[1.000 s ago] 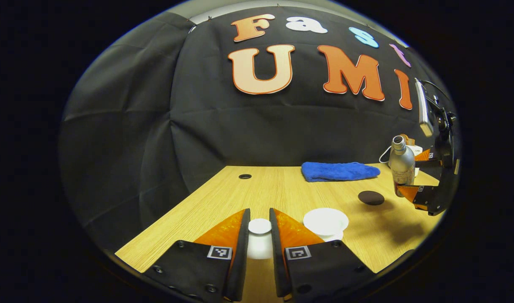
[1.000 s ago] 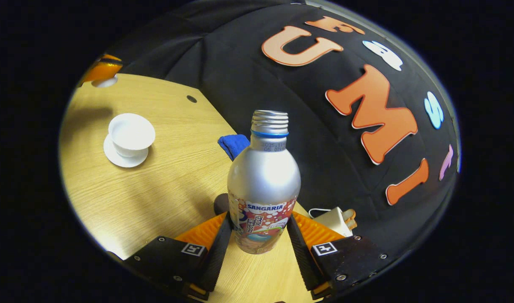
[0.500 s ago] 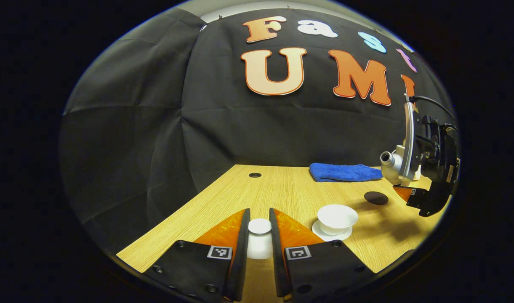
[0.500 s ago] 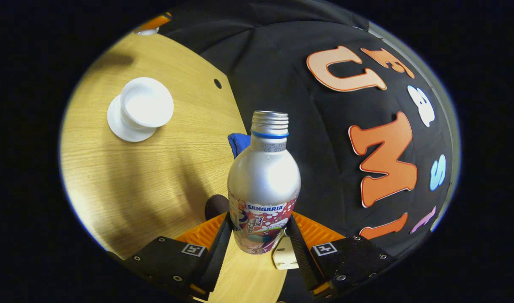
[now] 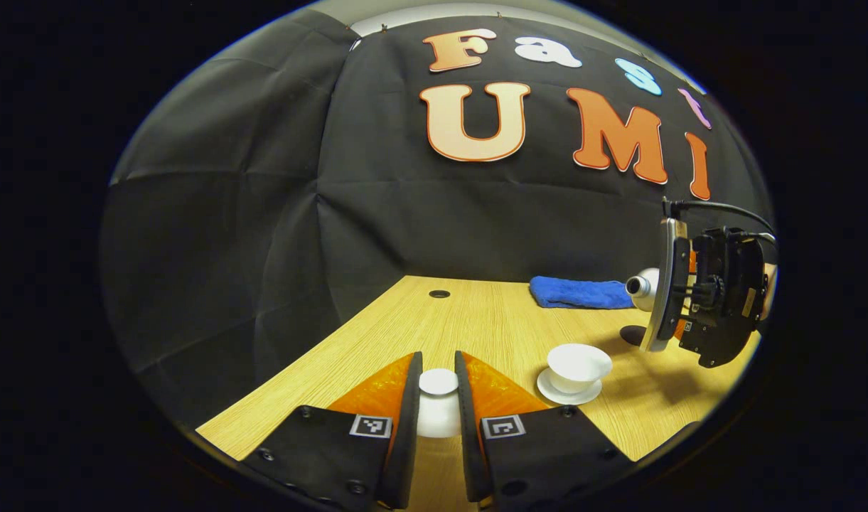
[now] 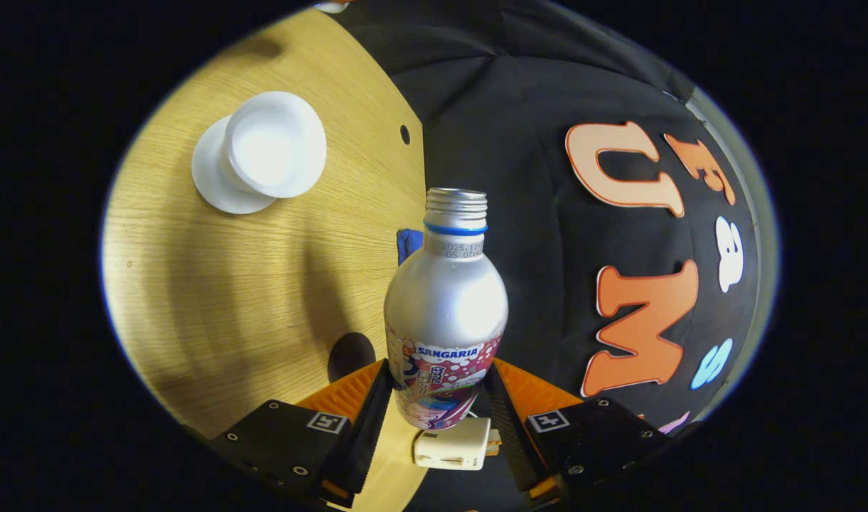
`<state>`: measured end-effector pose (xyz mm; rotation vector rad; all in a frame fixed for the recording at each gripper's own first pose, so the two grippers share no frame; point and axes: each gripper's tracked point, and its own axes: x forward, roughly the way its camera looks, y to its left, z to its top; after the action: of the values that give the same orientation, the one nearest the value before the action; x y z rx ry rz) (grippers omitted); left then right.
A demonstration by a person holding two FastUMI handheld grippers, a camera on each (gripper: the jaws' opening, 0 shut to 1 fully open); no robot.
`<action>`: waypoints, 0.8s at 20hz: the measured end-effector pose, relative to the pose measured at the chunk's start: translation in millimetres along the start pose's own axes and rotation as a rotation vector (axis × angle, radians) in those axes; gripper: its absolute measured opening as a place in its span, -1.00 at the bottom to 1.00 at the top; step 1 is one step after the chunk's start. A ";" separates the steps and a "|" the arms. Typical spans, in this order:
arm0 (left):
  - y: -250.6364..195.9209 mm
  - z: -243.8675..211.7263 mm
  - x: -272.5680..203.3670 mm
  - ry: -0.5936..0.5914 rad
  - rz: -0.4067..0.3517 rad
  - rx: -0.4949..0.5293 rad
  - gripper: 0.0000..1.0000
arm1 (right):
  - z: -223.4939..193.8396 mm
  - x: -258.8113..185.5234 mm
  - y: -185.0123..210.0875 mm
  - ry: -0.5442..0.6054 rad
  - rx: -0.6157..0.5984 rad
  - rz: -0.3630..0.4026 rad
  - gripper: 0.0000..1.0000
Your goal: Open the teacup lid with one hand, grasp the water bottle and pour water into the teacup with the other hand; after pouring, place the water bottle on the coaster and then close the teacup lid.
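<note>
Left claw (image 5: 438,395) clamped on white round teacup lid (image 5: 438,382), held above wooden desk (image 5: 476,320). Right claw (image 6: 439,398) grips silver metal water bottle (image 6: 446,313), tipped sideways near open white teacup (image 6: 276,144) on saucer (image 6: 210,181).

"SANGARIA" is being shown on the water bottle (image 6: 445,313) label, low at centre of the right gripper view.

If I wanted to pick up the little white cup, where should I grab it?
The small white porcelain teacup stands upright on its white saucer, open at the top. It flares wide at the rim and narrows below. Probably best to come from the side, level with the wooden table, and pinch the narrower body under the rim.
</note>
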<state>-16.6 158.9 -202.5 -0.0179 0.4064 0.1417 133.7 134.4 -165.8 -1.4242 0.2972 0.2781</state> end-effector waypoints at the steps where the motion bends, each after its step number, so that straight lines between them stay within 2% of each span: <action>1: 0.7 0.0 0.3 0.000 0.001 -0.002 -0.36 | 2.5 1.7 -1.5 -0.007 -0.025 -0.005 0.54; 4: 6.4 1.5 -1.3 -0.007 0.004 -0.005 -0.36 | 11.2 4.0 -6.4 -0.028 -0.091 -0.020 0.54; 16: 10.0 -0.5 -1.3 -0.007 0.007 0.000 -0.36 | 36.9 5.8 -37.7 -0.091 -0.344 -0.172 0.53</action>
<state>-19.3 168.6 -202.3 -0.0157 0.3999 0.1482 154.1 166.3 -128.6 -1.7590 0.0515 0.2602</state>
